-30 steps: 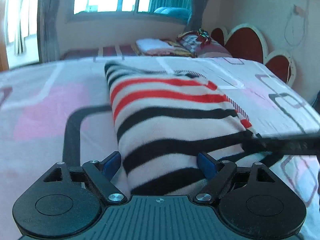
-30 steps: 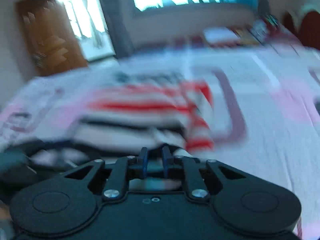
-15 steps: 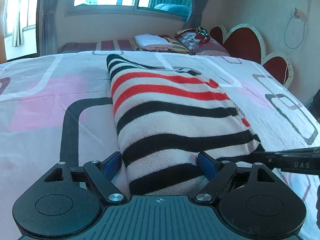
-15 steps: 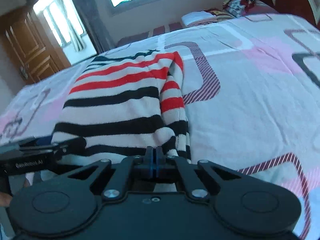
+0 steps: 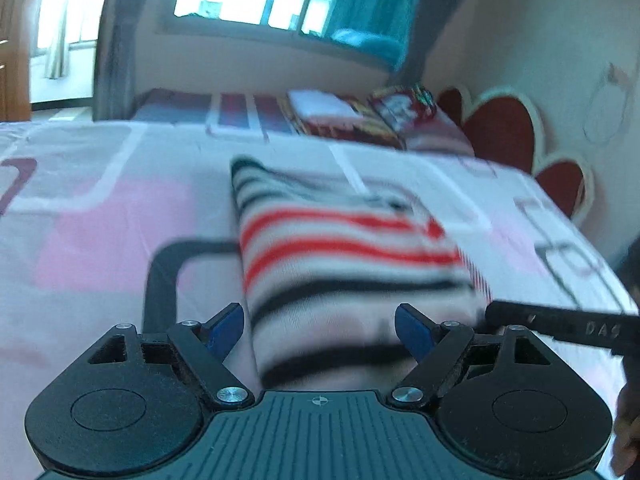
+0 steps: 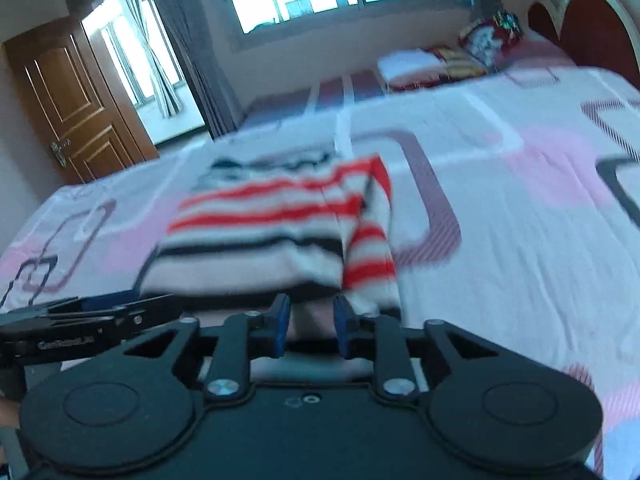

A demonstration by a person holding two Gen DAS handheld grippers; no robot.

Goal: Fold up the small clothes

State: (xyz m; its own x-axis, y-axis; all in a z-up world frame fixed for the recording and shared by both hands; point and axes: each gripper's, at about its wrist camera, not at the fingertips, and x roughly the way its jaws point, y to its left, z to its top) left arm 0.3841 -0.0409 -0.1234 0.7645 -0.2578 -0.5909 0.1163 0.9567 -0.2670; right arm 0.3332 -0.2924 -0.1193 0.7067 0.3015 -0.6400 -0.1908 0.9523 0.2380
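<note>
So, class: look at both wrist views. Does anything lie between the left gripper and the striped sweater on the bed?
Nothing visible does. The left gripper has its jaws wide open, astride the near end of the striped sweater, with only bedsheet beside it. The right gripper sits off to one side, not between.

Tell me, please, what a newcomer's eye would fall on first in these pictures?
First the striped sweater, red, black and white, lying folded on the pink patterned bedsheet. Next the left gripper, jaws wide around the sweater's near end, and the right gripper, whose jaws have just been opening at its near edge.
</note>
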